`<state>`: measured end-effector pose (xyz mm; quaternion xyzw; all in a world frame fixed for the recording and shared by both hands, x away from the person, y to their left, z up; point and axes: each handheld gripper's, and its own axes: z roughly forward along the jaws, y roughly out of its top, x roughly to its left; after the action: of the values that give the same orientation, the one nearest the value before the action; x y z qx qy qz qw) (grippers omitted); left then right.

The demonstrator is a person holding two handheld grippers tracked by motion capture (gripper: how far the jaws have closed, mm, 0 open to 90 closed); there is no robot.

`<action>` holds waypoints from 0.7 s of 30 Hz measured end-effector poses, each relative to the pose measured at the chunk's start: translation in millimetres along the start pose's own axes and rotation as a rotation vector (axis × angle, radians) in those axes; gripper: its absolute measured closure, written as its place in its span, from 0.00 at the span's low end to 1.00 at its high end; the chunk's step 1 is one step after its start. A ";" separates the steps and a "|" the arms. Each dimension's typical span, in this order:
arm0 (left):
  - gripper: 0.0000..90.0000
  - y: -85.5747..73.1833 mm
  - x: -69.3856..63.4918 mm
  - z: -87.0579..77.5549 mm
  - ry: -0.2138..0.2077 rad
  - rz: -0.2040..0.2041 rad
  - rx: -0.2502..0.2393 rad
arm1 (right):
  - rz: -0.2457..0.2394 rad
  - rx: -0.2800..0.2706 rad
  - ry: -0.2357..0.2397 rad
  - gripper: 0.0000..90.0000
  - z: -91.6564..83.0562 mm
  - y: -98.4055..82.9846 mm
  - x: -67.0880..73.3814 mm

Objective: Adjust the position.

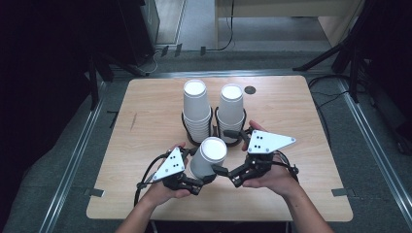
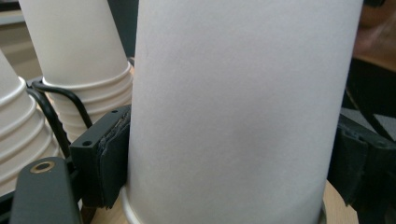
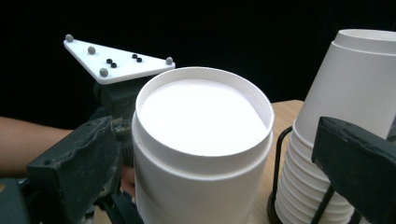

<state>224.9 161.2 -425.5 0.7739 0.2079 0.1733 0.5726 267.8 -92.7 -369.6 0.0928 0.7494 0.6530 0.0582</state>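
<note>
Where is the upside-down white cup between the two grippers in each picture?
High view: the single cup stands bottom-up near the table's front, between both grippers.
Left gripper view: the cup takes up the middle, pads pressed on both sides.
Right gripper view: it sits in the centre, between open jaws.
Shared landmark: the cup stacks in black wire holders.

Light wooden table [image 1: 145, 121]: black wire rack [image 1: 214, 127] with two stacks of upside-down white paper cups [image 1: 197, 109], one upside-down cup [image 1: 208, 156] just in front, dark round disc [image 1: 250, 90] near far edge.
</note>
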 end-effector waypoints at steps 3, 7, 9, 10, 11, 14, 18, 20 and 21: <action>0.15 0.8 2.9 -2.0 -0.003 0.007 0.027 | -0.003 0.005 -0.012 0.00 -5.2 -0.5 -1.0; 0.15 5.9 7.5 -5.3 -0.008 0.025 0.060 | -0.002 0.001 -0.033 0.00 -15.9 -3.9 -5.7; 0.15 8.3 9.8 -6.3 -0.008 0.033 0.079 | 0.000 0.002 -0.045 0.00 -20.3 -6.1 -8.0; 0.15 9.4 11.2 -6.6 -0.010 0.040 0.090 | 0.000 0.006 -0.053 0.00 -22.6 -7.5 -9.0; 0.15 10.4 12.5 -6.9 -0.011 0.046 0.104 | 0.000 0.009 -0.061 0.00 -24.7 -8.7 -9.8; 0.15 12.0 14.4 -6.9 -0.028 0.058 0.139 | -0.025 0.046 -0.109 0.00 -29.2 -11.6 -10.6; 0.15 12.2 14.3 -4.8 -0.041 0.072 0.187 | -0.037 0.059 -0.120 0.00 -36.1 -14.1 -10.4; 0.15 13.4 14.9 -3.6 -0.048 0.083 0.209 | -0.037 0.058 -0.115 0.00 -38.7 -15.6 -11.2; 0.15 14.4 15.5 -3.1 -0.052 0.088 0.221 | -0.039 0.054 -0.111 0.01 -40.0 -16.7 -11.7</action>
<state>238.4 168.1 -410.3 0.8451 0.1765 0.1541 0.4806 269.8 -136.2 -380.9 0.1157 0.7642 0.6250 0.1097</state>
